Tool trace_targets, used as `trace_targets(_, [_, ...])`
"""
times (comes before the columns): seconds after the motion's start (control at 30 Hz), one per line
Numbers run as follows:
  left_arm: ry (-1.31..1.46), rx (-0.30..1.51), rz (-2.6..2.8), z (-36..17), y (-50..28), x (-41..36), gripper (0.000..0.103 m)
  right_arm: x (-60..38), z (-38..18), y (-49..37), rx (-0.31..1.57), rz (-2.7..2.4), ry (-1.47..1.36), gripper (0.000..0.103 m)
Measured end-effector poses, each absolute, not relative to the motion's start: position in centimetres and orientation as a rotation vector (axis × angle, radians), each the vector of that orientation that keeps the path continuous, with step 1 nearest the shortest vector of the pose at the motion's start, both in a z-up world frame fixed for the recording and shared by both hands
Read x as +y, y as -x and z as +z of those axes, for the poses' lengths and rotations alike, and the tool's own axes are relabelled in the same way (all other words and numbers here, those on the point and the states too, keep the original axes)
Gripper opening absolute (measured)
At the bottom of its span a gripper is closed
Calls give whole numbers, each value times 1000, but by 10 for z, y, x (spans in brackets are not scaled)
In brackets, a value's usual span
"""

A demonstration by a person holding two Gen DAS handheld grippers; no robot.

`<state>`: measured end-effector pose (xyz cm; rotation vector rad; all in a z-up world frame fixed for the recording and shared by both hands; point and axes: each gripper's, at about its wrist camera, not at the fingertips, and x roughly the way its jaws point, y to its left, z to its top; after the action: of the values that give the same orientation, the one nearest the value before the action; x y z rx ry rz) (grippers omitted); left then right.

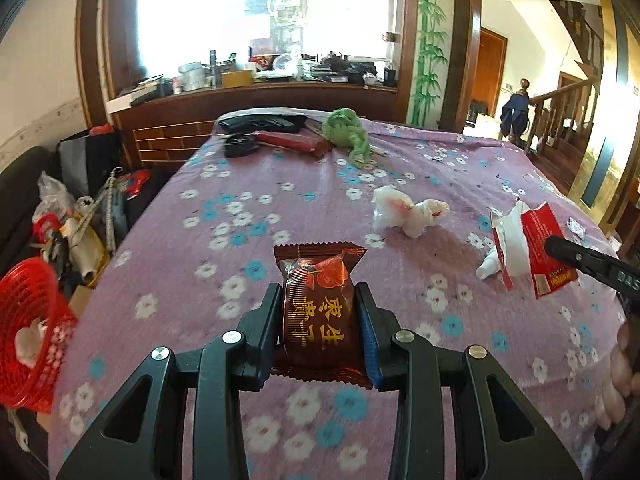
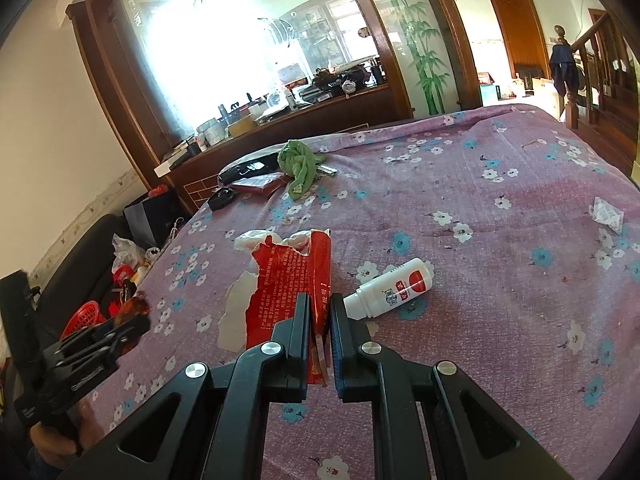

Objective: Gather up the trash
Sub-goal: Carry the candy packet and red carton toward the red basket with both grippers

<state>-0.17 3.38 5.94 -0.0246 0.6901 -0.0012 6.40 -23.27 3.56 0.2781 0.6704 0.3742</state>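
Both views ride low over the table, each looking forward and downward along its own hand-held gripper toward the mirror at the far end. The left view sits further left; the right one tilts. Both share the flowered cloth, green rag and red box.

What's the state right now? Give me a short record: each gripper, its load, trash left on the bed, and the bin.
left gripper: shut on brown snack packet, held above the floral bedspread
right gripper: shut on torn red wrapper
trash left on bed: crumpled white tissues; small white bottle lying on its side beside the red wrapper; small white sachet near the far right edge
bin: red mesh basket, off the bed's left side, white tissue inside
other items: green cloth at the far end of the bed
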Motion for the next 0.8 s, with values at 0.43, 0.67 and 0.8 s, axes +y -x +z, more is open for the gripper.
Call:
trace_targets(0.43, [65, 670, 95, 73, 63, 109, 35, -174, 42, -36, 733, 498, -265, 10])
trace_targets(0.67, [66, 644, 196, 74, 82, 150, 35, -96, 60, -11, 742, 619, -155, 10])
trace_targets(0.8, [48, 626, 251, 75, 89, 171, 35, -60, 61, -11, 765, 664, -127, 10])
